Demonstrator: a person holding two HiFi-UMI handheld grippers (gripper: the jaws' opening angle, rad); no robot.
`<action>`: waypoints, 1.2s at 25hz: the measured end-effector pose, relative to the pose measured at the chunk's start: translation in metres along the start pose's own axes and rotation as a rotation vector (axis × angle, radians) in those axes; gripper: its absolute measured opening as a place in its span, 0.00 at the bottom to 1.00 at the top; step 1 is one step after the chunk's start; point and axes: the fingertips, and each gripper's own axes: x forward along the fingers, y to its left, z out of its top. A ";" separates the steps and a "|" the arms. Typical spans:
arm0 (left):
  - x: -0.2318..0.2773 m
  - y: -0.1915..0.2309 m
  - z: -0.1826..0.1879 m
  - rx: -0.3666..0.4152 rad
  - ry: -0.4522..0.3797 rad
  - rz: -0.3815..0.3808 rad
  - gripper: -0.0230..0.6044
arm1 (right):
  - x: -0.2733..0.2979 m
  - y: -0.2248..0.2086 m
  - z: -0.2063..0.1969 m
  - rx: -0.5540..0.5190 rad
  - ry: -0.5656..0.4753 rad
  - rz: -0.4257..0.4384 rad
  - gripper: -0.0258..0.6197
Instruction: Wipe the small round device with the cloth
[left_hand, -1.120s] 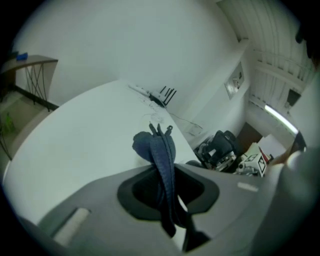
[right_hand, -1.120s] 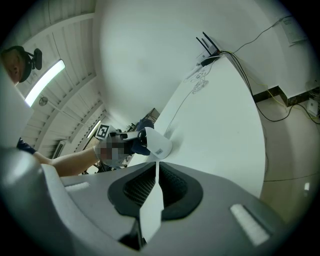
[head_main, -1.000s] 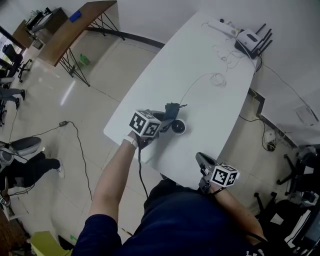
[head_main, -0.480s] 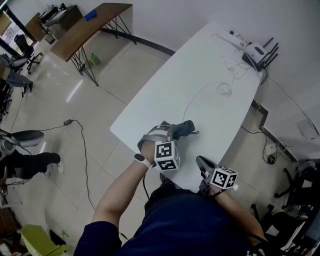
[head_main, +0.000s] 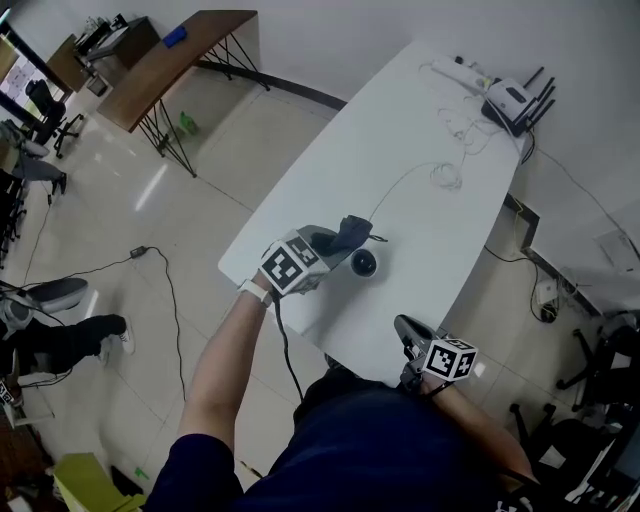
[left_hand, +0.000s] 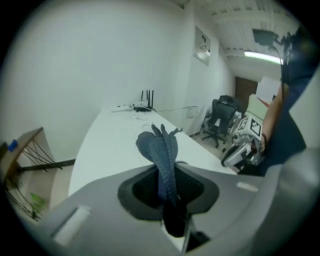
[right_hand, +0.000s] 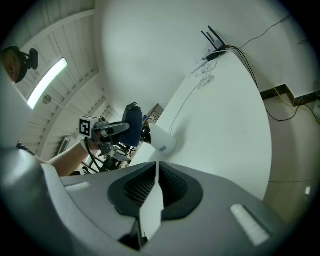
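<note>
1. Looking down on a white office table (head_main: 380, 140) and finding the device (head_main: 362, 264) resting on it, with a router (head_main: 508, 100) well beyond the device at the far end.
2. Clamping the cloth (head_main: 350, 232) in the left gripper (head_main: 330, 243), holding it just beside the device on its far left side; not telling whether touching or only close.
3. Keeping the right gripper (head_main: 404, 326) closed on nothing, on the near side of the device and apart from it.
4. Noting a thin cable (head_main: 395, 185) running from the device toward the router.
5. Judging the device light, hard and smooth, so probably sliding or rolling under a wipe, with a dark lens end likely scratching easily; bracing best at the white barrel, clear of lens and cable.
6. Judging the cloth soft and limp, flopping past the jaws; gripping at the bunch, leaving a loose fold for wiping.
</note>
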 end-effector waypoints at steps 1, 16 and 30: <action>0.003 0.003 0.001 -0.048 0.008 -0.065 0.14 | -0.001 -0.002 0.000 0.007 -0.003 -0.004 0.08; 0.089 0.006 -0.051 0.006 0.455 -0.456 0.14 | -0.026 -0.027 -0.001 0.106 -0.082 -0.093 0.08; 0.078 0.013 -0.042 0.138 0.465 -0.429 0.14 | -0.024 -0.036 -0.004 0.121 -0.076 -0.102 0.08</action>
